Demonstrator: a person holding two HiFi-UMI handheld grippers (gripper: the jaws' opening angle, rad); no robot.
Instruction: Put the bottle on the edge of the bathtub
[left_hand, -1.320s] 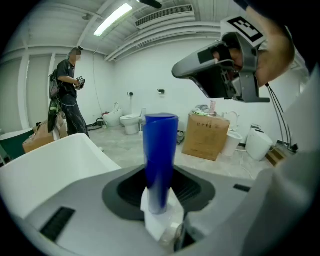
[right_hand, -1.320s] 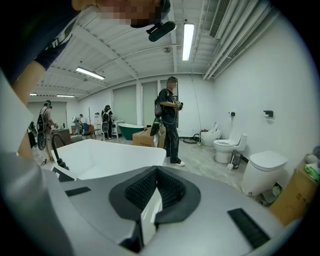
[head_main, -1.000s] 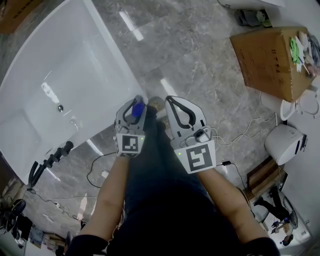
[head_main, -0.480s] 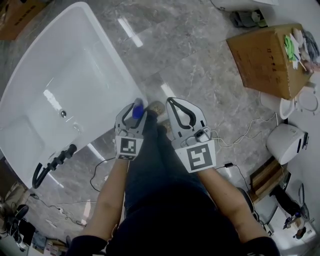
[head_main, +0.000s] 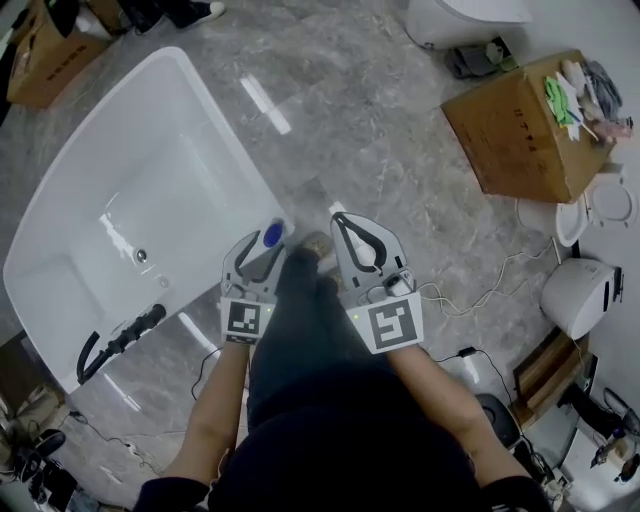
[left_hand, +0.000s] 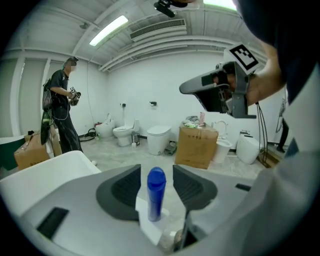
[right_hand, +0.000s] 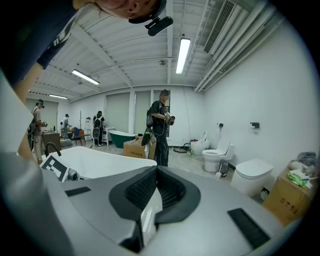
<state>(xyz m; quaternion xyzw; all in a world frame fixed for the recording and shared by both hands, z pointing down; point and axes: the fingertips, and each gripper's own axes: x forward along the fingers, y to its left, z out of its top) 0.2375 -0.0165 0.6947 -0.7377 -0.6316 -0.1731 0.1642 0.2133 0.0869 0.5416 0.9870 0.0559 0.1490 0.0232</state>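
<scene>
We judge the bottle (left_hand: 155, 192) light, stiff, slick, best gripped mid-body; left gripper (left_hand: 156, 176) opening around it, right gripper (right_hand: 156, 175) closed.

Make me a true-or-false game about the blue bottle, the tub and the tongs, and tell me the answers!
1. The bottle stands upright on the bathtub edge. True.
2. The left tongs squeeze the bottle tight. False: their jaws are opening, and the bottle stands free between them.
3. The right tongs are shut with nothing in them. True.
4. The cardboard box sits inside the bathtub. False: it stands on the floor, well away from the tub.
</scene>
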